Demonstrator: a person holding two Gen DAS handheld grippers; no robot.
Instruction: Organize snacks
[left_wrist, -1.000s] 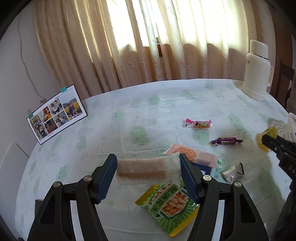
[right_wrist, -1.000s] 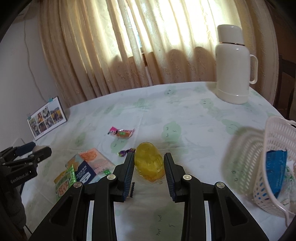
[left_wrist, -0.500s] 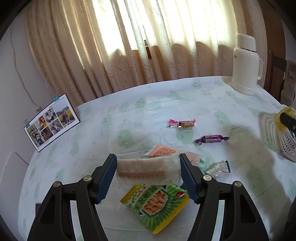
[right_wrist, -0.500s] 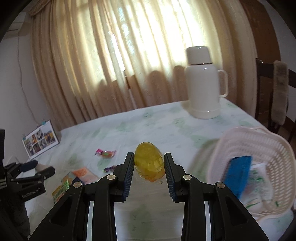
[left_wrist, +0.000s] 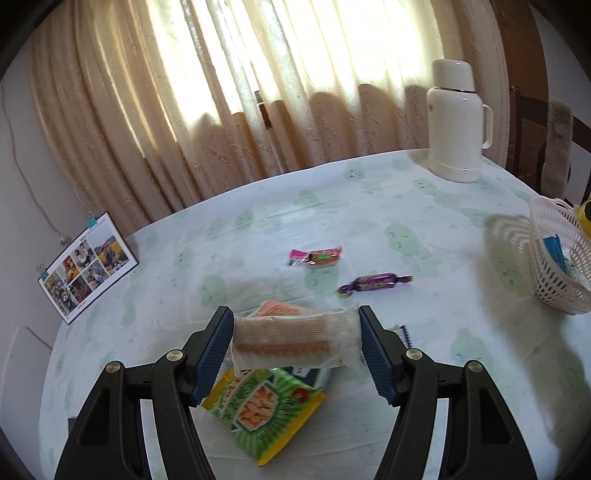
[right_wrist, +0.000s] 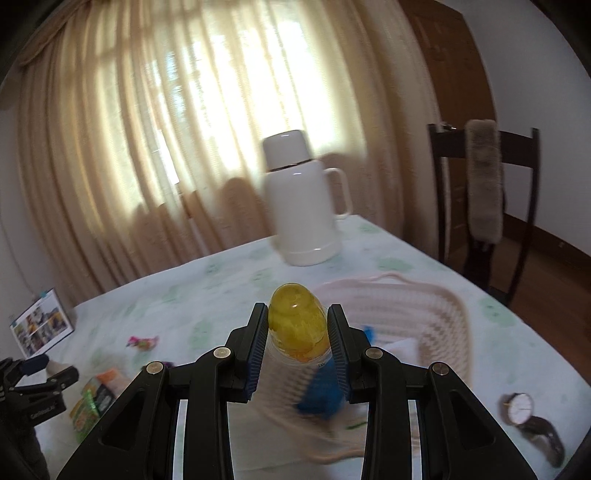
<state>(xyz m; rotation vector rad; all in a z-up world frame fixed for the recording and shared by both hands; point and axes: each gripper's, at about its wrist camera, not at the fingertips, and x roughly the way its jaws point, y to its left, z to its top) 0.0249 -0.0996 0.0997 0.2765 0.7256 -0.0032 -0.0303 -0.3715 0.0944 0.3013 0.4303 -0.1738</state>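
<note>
While the left gripper is clenched on a wafer pack held above the green packet on the tabletop, the right gripper is clenched on a yellow jelly cup over the basket, which contains a blue packet.

Clear-wrapped wafer pack is hanging crosswise above the table's near edge. Yellow jelly cup is hovering over the white basket at the right edge.

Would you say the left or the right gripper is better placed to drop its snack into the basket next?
Right: the right gripper holds the yellow jelly cup over the basket; the left gripper is farther.
</note>
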